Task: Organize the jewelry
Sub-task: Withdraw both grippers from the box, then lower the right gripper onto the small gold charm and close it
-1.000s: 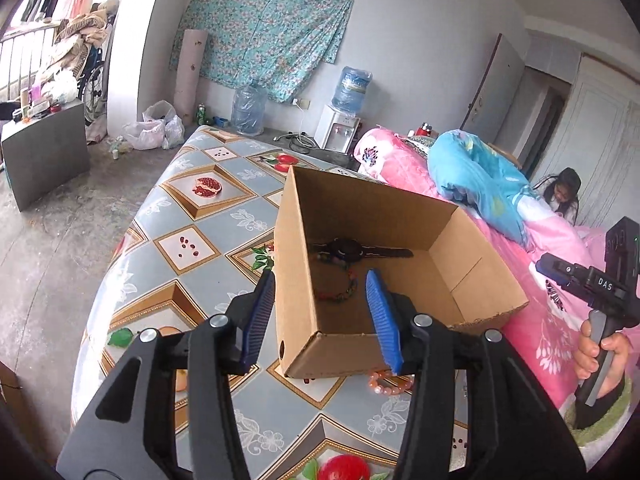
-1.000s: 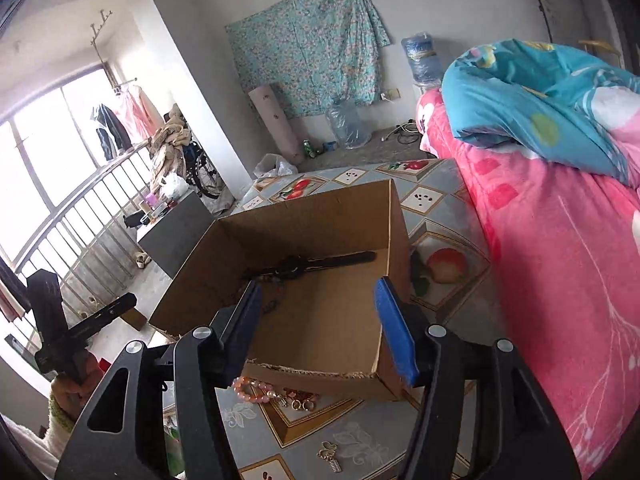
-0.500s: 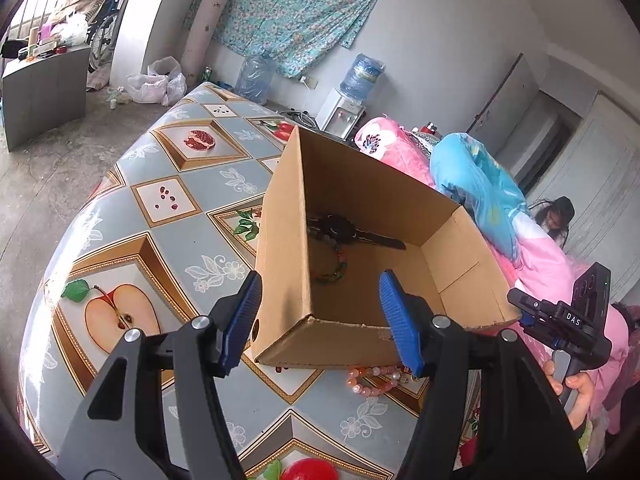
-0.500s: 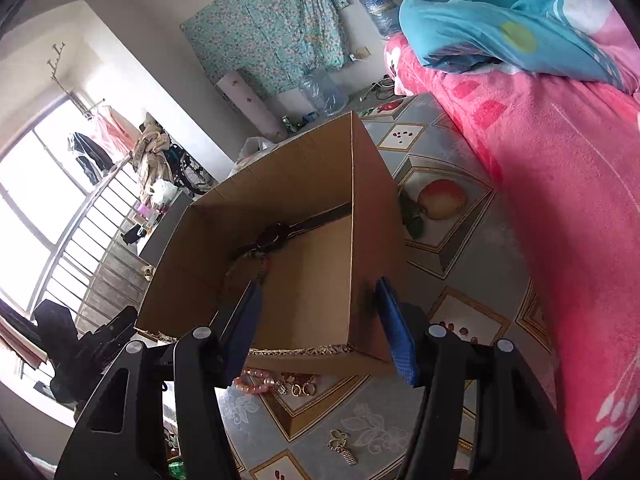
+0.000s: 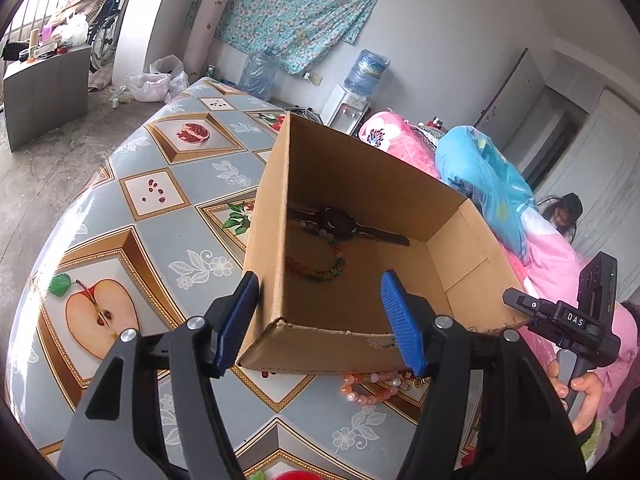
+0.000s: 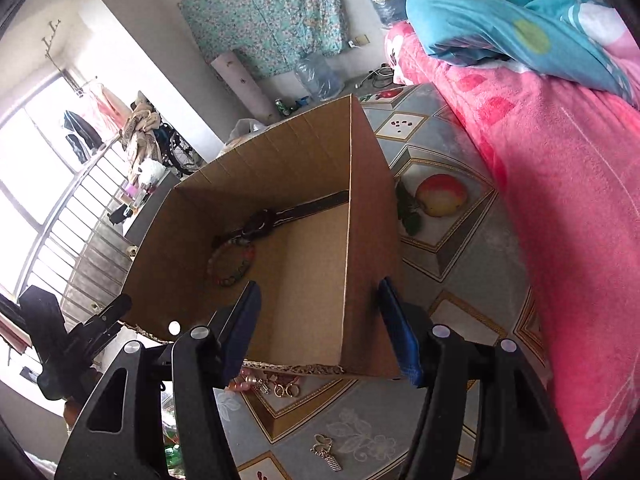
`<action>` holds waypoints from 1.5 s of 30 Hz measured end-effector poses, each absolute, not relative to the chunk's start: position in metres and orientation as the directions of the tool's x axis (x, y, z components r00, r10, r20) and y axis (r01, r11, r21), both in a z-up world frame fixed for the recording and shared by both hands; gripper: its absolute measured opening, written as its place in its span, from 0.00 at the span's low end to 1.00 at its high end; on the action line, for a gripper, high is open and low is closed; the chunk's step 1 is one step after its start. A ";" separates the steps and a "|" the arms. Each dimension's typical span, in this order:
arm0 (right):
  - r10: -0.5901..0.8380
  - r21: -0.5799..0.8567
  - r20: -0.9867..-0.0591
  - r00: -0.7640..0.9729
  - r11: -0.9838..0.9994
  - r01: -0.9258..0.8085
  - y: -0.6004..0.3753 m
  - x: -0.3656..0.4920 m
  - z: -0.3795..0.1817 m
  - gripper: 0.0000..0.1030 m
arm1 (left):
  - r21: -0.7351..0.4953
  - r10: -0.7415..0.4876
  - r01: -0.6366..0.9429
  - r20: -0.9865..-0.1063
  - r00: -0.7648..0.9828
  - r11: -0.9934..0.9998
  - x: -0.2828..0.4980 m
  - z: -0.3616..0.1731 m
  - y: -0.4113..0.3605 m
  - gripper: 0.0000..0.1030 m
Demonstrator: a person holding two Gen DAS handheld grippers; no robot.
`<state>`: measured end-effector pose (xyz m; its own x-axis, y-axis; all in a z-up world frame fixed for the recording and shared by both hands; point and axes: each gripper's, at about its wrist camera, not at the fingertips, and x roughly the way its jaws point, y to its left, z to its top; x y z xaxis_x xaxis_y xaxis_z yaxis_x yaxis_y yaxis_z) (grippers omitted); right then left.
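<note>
— Two grippers, left gripper (image 5: 320, 316) and right gripper (image 6: 316, 320), both spread wide, holding nothing, straddling the cardboard box (image 5: 360, 208) corners.
— Jewelry?
— Watch (image 5: 338, 222) and beaded bracelet (image 5: 320, 268) inside; pink bracelet (image 5: 368, 386) and earrings (image 6: 286, 389) on the tablecloth (image 5: 160, 200), against the box's near edge.
— Risk?
— Fingers may nudge the light box over them.

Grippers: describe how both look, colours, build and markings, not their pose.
The left gripper and the right gripper match: black plastic arms with triangular cutouts, silver round rivets, and ribbed blue pads on the fingers. From the left wrist view, the right unit's black body carries a white "DAS" label and a small green light. No cables show.
</note>
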<state>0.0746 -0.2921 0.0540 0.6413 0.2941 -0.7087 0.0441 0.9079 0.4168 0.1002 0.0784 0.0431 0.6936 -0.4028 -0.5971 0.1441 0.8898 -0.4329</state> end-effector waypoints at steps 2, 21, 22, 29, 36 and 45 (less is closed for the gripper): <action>0.286 0.405 -0.714 0.639 0.913 0.043 -0.291 0.076 0.055 0.58 | -0.435 -0.397 0.134 -0.598 0.696 0.891 0.100 0.043 0.078 0.58; 0.268 0.372 -0.730 0.629 0.927 0.037 -0.288 0.105 0.055 0.58 | -0.397 -0.353 0.116 -0.599 0.719 0.910 0.111 0.046 0.070 0.59; 0.267 0.370 -0.730 0.629 0.929 0.035 -0.287 0.104 0.055 0.58 | -0.396 -0.352 0.115 -0.599 0.719 0.911 0.110 0.045 0.070 0.59; 0.269 0.371 -0.720 0.640 0.928 0.027 -0.289 0.099 0.053 0.58 | -0.391 -0.358 0.130 -0.597 0.718 0.911 0.106 0.042 0.070 0.59; 0.231 0.325 -0.659 0.715 0.946 -0.006 -0.293 0.063 0.074 0.58 | -0.375 -0.363 0.173 -0.525 0.770 0.911 0.079 0.055 0.086 0.61; 0.233 0.266 -0.677 0.699 0.962 -0.063 -0.293 -0.016 0.071 0.58 | -0.312 -0.397 0.272 -0.475 0.785 0.910 0.025 0.069 0.101 0.64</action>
<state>-0.0163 -0.2934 0.0706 0.6986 0.2329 -0.6765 -0.0633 0.9620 0.2658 0.0254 0.1010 0.0692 0.7851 -0.3974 -0.4751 0.2718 0.9103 -0.3122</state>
